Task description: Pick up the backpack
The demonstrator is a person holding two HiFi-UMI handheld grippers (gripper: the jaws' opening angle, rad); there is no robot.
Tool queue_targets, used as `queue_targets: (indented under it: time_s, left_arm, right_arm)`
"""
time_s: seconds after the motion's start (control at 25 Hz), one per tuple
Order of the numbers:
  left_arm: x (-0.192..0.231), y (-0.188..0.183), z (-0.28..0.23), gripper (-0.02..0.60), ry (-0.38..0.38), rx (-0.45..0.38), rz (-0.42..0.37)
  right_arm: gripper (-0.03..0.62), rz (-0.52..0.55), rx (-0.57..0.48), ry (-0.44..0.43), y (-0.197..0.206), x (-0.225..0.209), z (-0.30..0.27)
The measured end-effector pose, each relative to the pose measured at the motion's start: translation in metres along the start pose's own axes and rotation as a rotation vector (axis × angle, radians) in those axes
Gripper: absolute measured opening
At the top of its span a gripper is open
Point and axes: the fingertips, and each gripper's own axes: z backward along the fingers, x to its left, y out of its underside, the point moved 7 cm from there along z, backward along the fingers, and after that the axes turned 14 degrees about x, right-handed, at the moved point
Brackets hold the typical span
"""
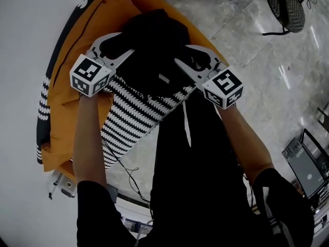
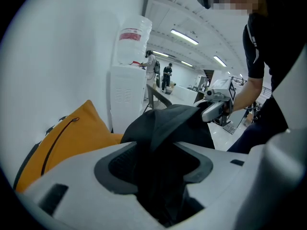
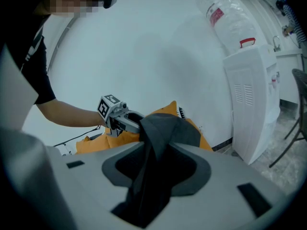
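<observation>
The black backpack [image 1: 154,35] lies bunched on an orange cushion [image 1: 103,14] against the white wall. My left gripper [image 1: 126,43] reaches in from the left, its jaws spread wide with a loose fold of the backpack [image 2: 168,123] hanging between them and its pads not pressing [image 2: 160,162]. From the right, my right gripper [image 1: 181,54] is shut on a narrow band of the backpack's fabric [image 3: 168,128], which runs down into its jaw slot [image 3: 153,166]. Each gripper shows in the other's view: right gripper [image 2: 216,110], left gripper [image 3: 122,121].
A black-and-white striped cushion [image 1: 139,112] lies under the backpack, towards me. A white water dispenser [image 3: 254,99] stands against the wall beyond the cushions. A black chair [image 1: 285,4] is on the tiled floor at the upper right, a dark device [image 1: 306,166] at the right.
</observation>
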Motion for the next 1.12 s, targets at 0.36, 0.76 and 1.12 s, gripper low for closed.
queue_targets:
  time_s: [0.36, 0.76, 1.12]
  left_arm:
    - [-0.004, -0.003, 0.002, 0.148, 0.002, -0.034, -0.018]
    - [-0.006, -0.002, 0.001, 0.126, -0.009, -0.033, -0.013]
    - [-0.013, 0.003, 0.005, 0.092, 0.009, -0.059, 0.023]
  right_arm:
    - [0.118, -0.005, -0.011, 0.000, 0.000, 0.001, -0.002]
    - [0.080, -0.046, -0.038, -0.010, 0.001, 0.000, -0.003]
    - [0.063, -0.066, -0.065, -0.011, 0.003, 0.001, -0.002]
